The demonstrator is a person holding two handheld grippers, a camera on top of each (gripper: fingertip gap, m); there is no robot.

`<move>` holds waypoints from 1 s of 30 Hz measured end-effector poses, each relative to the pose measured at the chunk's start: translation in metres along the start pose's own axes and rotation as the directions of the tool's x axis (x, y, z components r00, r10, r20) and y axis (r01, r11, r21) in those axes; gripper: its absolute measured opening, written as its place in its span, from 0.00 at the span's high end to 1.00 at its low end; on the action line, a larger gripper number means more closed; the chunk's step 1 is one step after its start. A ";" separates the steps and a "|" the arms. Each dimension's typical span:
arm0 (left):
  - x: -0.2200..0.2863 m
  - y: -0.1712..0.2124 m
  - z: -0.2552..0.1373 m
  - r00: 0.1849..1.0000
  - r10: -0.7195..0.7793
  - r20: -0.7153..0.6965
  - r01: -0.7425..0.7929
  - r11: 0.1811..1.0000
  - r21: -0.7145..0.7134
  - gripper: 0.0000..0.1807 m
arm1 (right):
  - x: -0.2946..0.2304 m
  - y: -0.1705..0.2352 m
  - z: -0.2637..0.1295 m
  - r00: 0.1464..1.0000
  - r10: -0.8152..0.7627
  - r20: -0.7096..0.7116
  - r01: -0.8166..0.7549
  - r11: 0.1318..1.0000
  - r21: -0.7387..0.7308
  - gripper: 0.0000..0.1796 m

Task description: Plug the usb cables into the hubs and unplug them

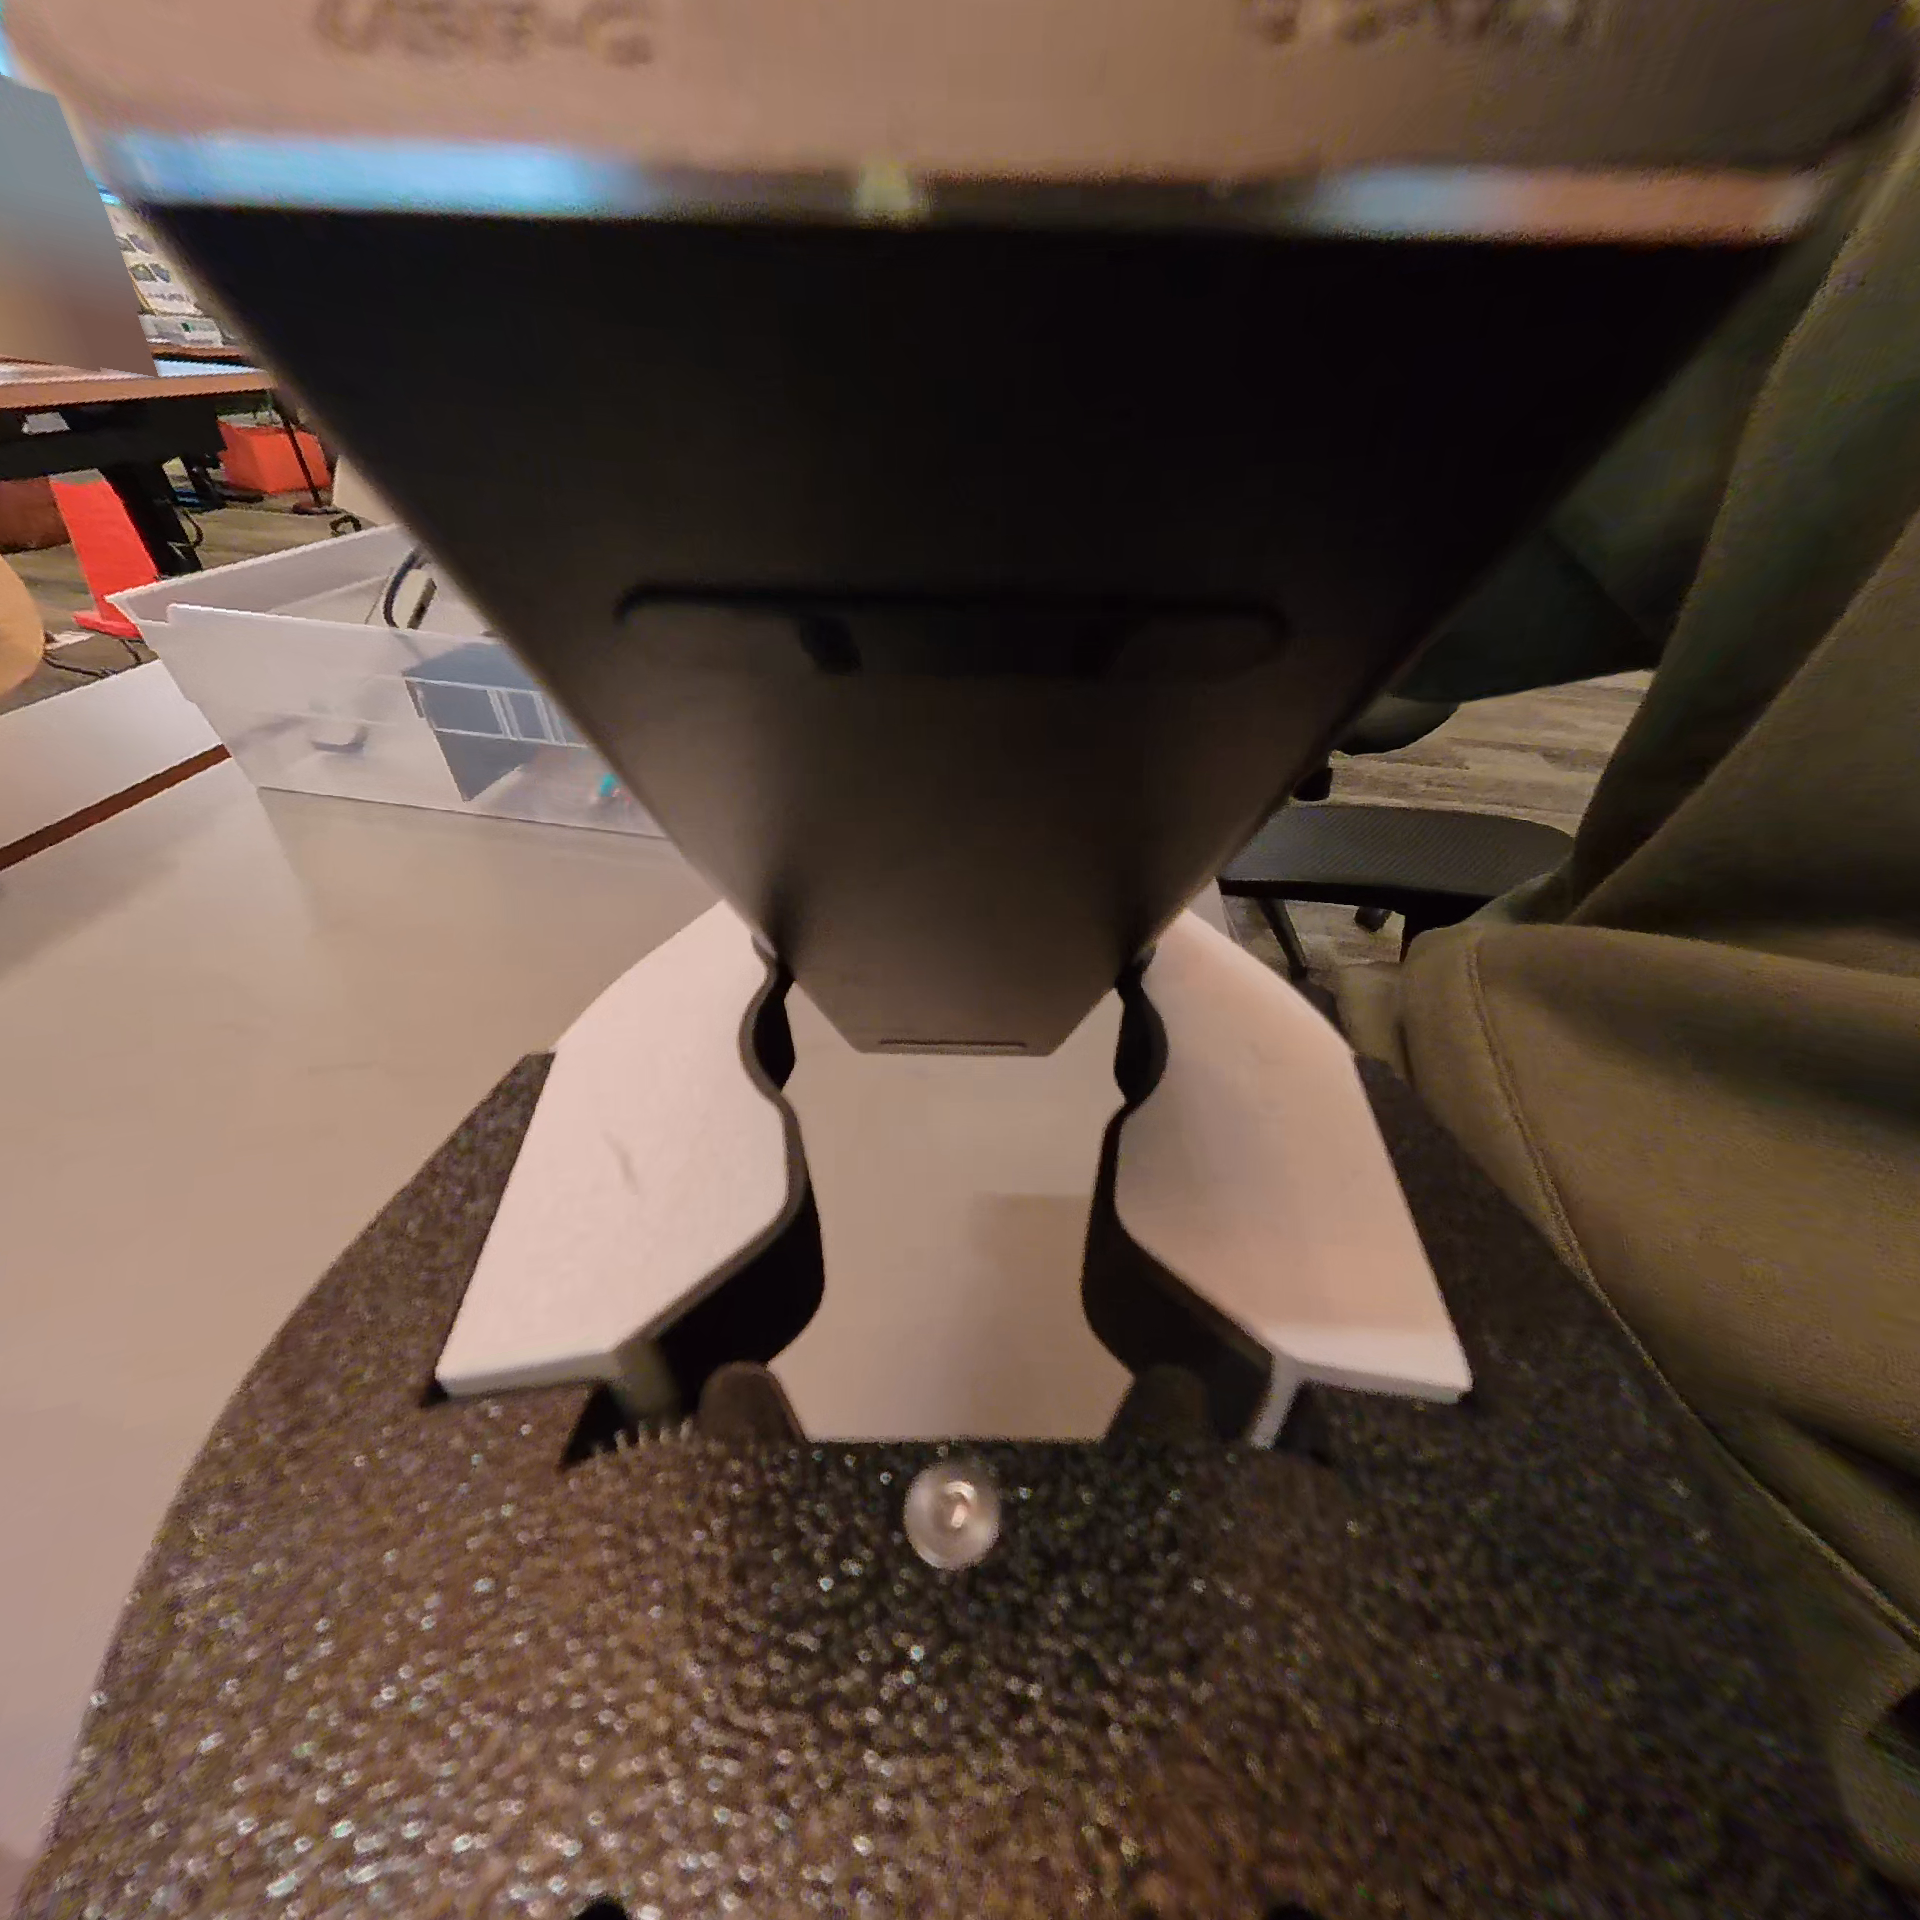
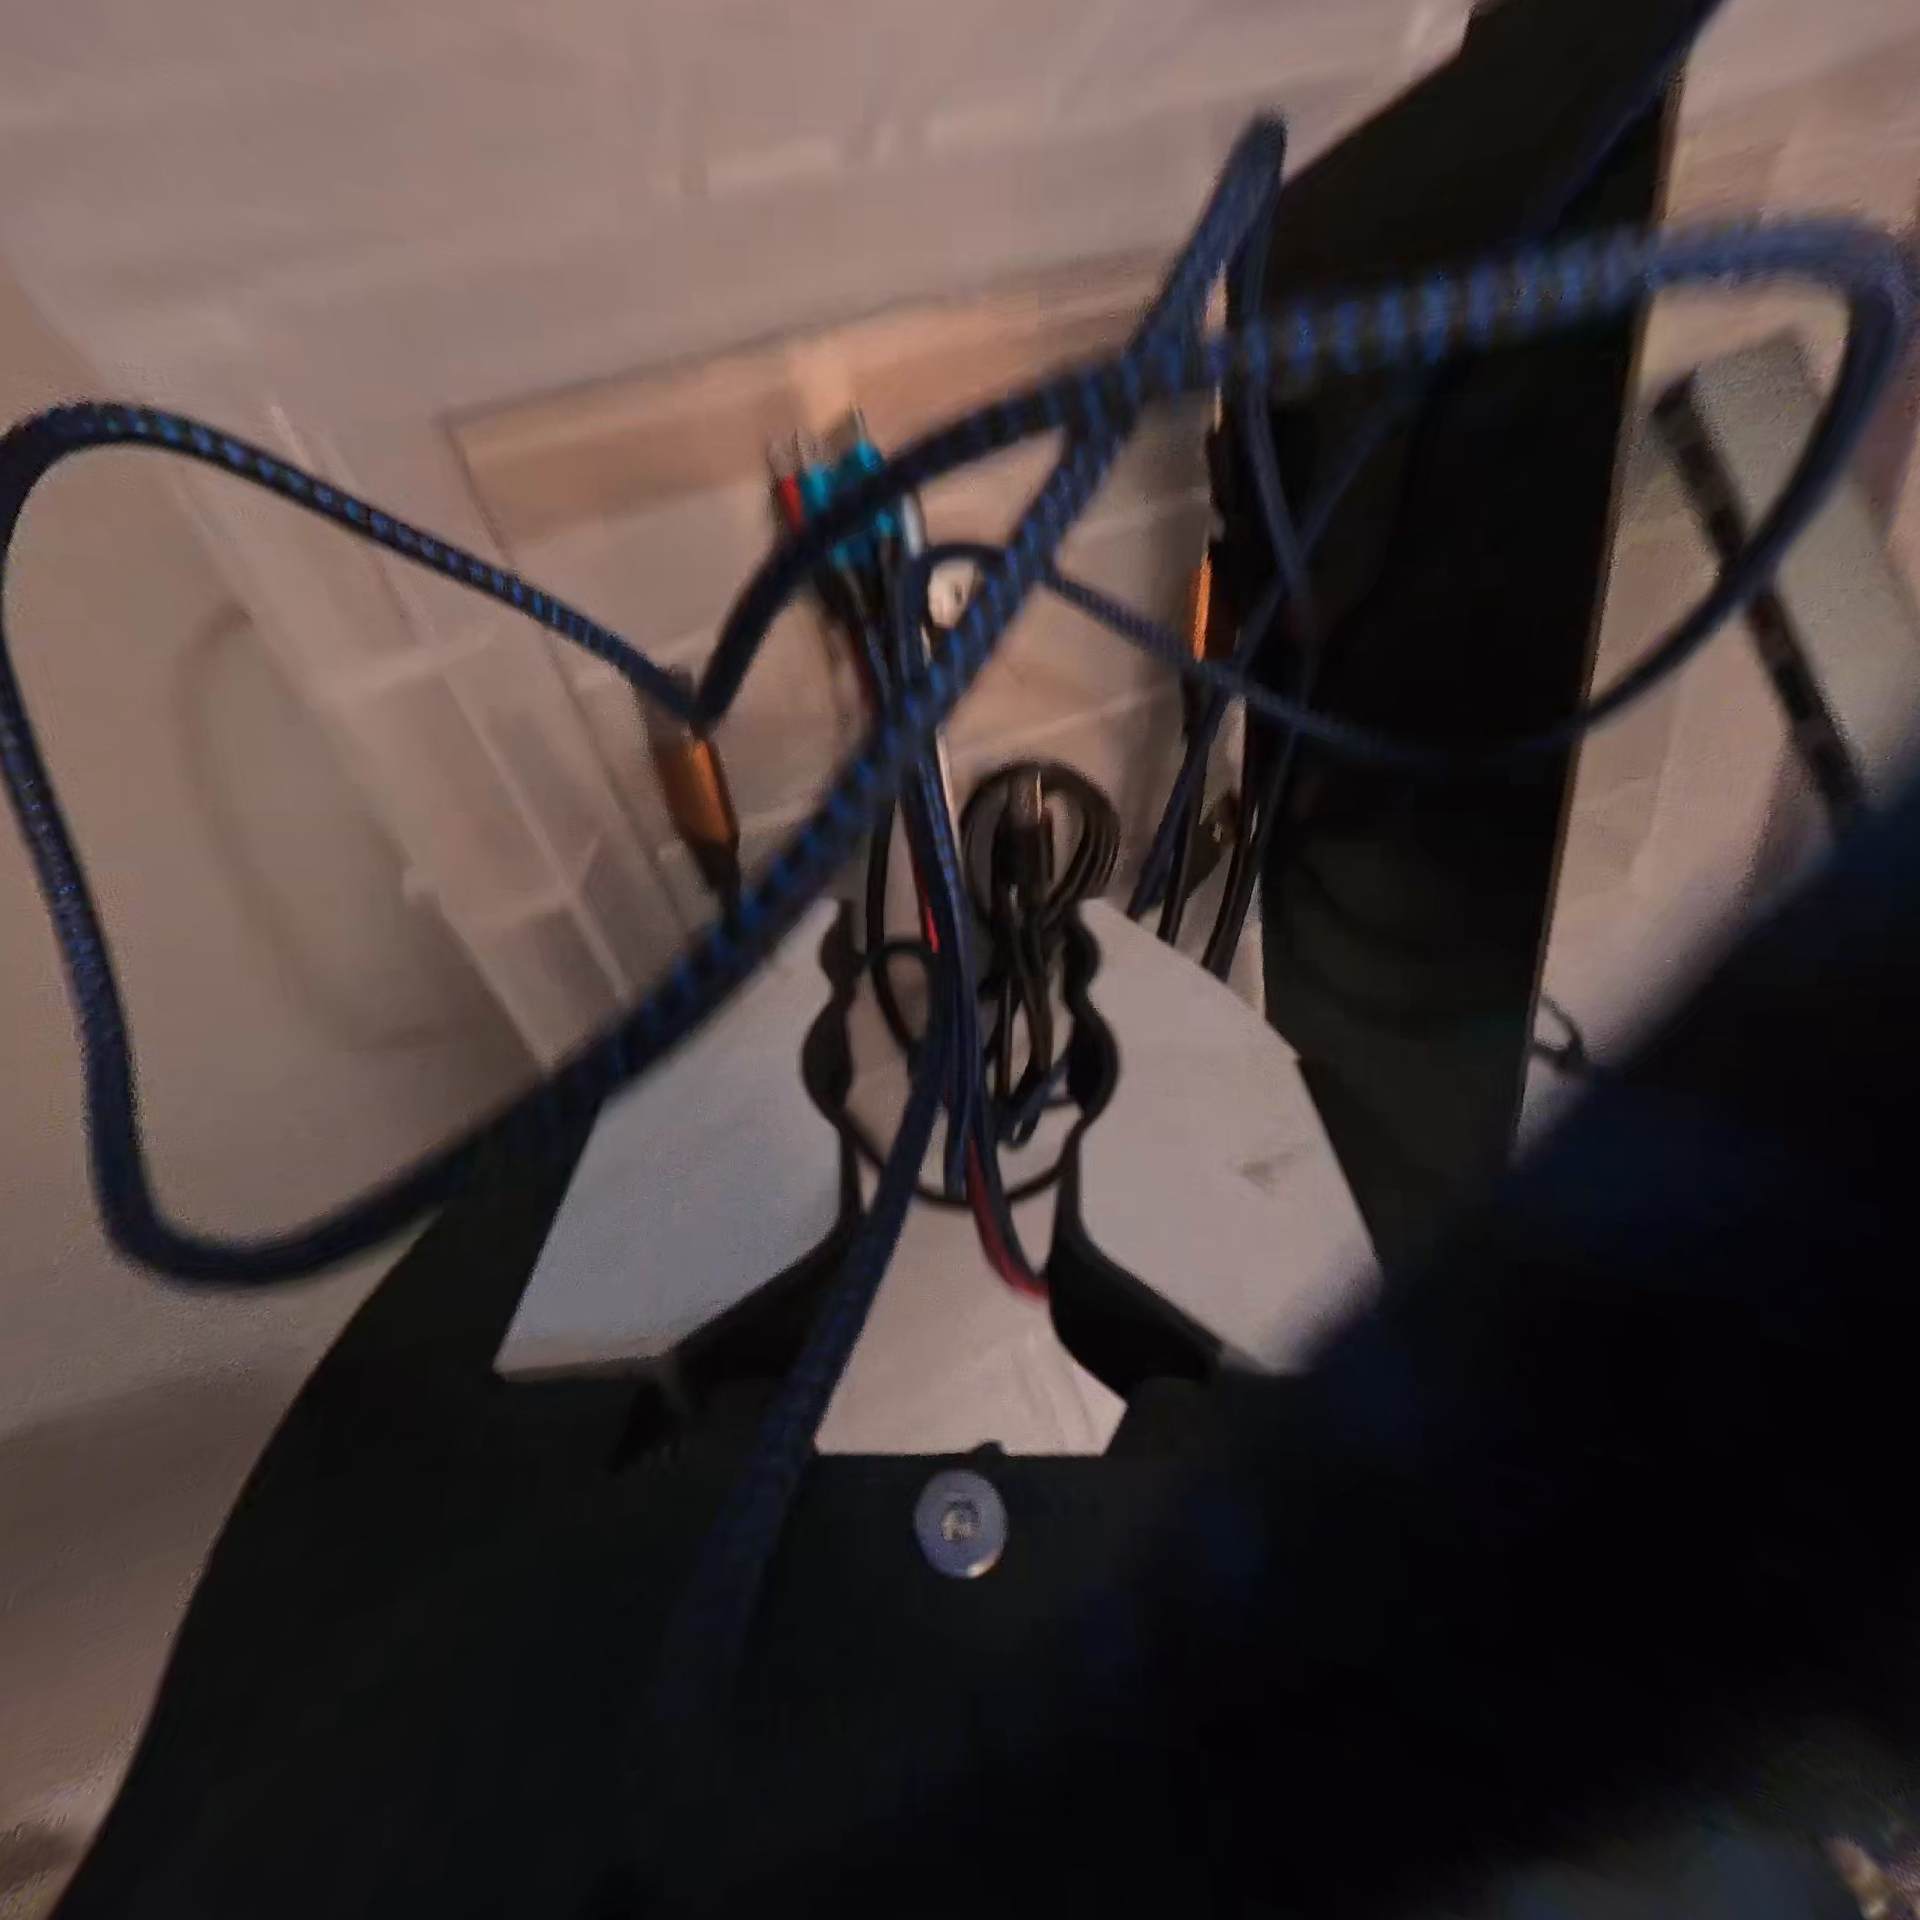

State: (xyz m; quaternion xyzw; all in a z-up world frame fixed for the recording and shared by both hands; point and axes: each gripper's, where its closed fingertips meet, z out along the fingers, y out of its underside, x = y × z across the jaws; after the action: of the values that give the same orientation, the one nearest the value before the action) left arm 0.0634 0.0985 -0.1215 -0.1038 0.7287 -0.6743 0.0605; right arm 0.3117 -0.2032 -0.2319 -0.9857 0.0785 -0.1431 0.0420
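In the left wrist view my left gripper (image 1: pixel 951 1023) is shut on the narrow end of a dark grey hub (image 1: pixel 935 623), which fills the upper frame and carries a long slot. Its white fingers (image 1: pixel 644 1174) press both sides. In the blurred right wrist view my right gripper (image 2: pixel 961 1039) holds a bundle of usb cables (image 2: pixel 940 1060) between its jaws. A blue braided cable (image 2: pixel 436 540) loops wide through the air to left and right. An orange plug (image 2: pixel 701 790) hangs on the left, and teal and red plugs (image 2: pixel 842 499) stick up behind.
A clear plastic bin (image 1: pixel 312 675) with small items stands on the pale table (image 1: pixel 260 987). A person's olive sleeve (image 1: pixel 1662 1039) is at the right. In the right wrist view a black upright slab (image 2: pixel 1455 623) stands right of the cables, over a white bin (image 2: pixel 416 727). The grippers' ends are close to 40 centimeters from one another.
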 end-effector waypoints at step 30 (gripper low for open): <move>0.004 0.006 0.023 0.995 0.085 0.048 -0.079 0.990 -0.113 0.67 | -0.263 -0.302 -0.182 0.944 -0.322 0.068 0.098 0.473 0.875 0.67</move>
State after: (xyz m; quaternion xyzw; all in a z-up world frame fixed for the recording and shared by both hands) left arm 0.0646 0.0758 -0.1293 -0.0945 0.7668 -0.6268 0.1014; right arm 0.0533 0.1264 -0.0983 -0.8435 -0.1310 -0.0555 0.5179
